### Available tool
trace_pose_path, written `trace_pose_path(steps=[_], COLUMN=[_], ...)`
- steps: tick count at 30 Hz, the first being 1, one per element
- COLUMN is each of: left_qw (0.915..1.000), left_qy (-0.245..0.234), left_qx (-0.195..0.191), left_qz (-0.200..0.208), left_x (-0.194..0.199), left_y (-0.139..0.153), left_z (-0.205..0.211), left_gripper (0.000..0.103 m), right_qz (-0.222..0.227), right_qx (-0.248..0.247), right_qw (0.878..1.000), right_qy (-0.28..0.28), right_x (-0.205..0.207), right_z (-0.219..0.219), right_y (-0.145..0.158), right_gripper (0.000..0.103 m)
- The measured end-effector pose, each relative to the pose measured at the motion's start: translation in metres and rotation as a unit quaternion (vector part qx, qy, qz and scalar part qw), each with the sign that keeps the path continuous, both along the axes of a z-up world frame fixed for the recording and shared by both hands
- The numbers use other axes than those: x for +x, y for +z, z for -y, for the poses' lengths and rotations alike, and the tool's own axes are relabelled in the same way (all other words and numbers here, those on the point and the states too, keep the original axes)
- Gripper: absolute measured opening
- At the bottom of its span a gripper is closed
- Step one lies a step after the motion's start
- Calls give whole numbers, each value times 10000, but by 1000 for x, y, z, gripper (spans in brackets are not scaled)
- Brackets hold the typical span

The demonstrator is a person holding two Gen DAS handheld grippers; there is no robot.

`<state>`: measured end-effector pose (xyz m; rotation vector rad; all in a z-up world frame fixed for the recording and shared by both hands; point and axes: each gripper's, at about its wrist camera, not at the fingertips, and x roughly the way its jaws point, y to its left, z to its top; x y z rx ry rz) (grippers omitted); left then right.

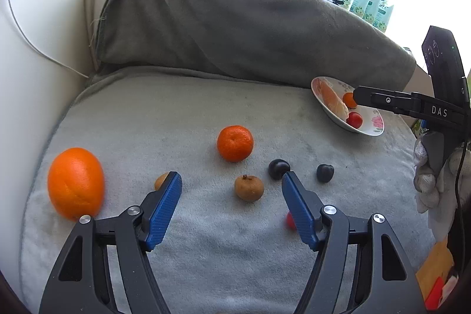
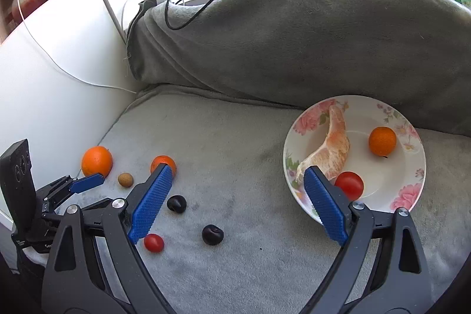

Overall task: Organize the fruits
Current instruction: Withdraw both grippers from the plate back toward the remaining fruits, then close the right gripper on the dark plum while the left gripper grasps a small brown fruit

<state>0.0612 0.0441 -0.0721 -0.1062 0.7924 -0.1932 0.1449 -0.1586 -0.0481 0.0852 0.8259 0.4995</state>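
Note:
Fruit lies on a grey blanket. In the left wrist view I see a big orange (image 1: 76, 183), a mandarin (image 1: 235, 143), two brown longans (image 1: 249, 187) (image 1: 161, 180), two dark plums (image 1: 278, 169) (image 1: 325, 172) and a red cherry tomato (image 1: 290, 220) half hidden by a finger. My left gripper (image 1: 231, 181) is open and empty above them. A floral plate (image 2: 410, 172) holds a pomelo segment (image 2: 332, 149), a small orange (image 2: 382, 140) and a cherry tomato (image 2: 349, 185). My right gripper (image 2: 237, 172) is open and empty beside the plate.
A rolled grey blanket (image 2: 294, 34) with cables lies behind the plate. A white wall (image 2: 59, 72) borders the left. Loose on the blanket in the right wrist view are two plums (image 2: 176, 203) (image 2: 212, 234) and a cherry tomato (image 2: 153, 242).

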Motion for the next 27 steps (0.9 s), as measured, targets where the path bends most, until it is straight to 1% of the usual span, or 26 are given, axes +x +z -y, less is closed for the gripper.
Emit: trace_pose_path(steps=[2,5,7,8,9,10,12,16,18,21,24,27], left_qw=[10000,9999,9999,9998,9998,9998,9996,9992,9989,9984,9981,9979], left_qy=[21,71,81,72,46,10,-71,-240,-307,-349,-373,-413], left_qx=[-5,-52,-96,-122,-142,-154,-194,-212,-209,-243,-276,-258], left_qz=[-22,-65,-99,-111,-122,-136,-168,-232,-277,-364,-410,-432], left_x=[-2,-3,-2,-2,-2,-2,-2,0,2,7,9,12], left_y=[-2,-6,-9,-10,-11,-12,-14,-19,-23,-29,-32,-34], left_z=[-4,-10,-13,-14,-14,-13,-10,-1,3,4,5,7], left_gripper=[69,59,56,54,50,48,47,46,43,42,39,39], right_qz=[-6,-24,-51,-77,-118,-160,-244,-396,-452,-569,-650,-738], right_qx=[-49,-151,-224,-257,-287,-320,-376,-513,-610,-671,-696,-680], right_qw=[9998,9989,9980,9974,9968,9960,9943,9902,9881,9856,9842,9832], right_qy=[180,437,587,663,743,817,965,1236,1340,1444,1491,1527], right_x=[-1,-3,-4,-5,-5,-5,-6,-8,-9,-9,-8,-6], right_z=[-10,-26,-36,-41,-46,-50,-57,-72,-78,-83,-87,-89], right_y=[-2,-8,-13,-15,-18,-22,-28,-41,-47,-54,-58,-62], right_gripper=[93,93,91,88,84,83,74,62,56,49,45,41])
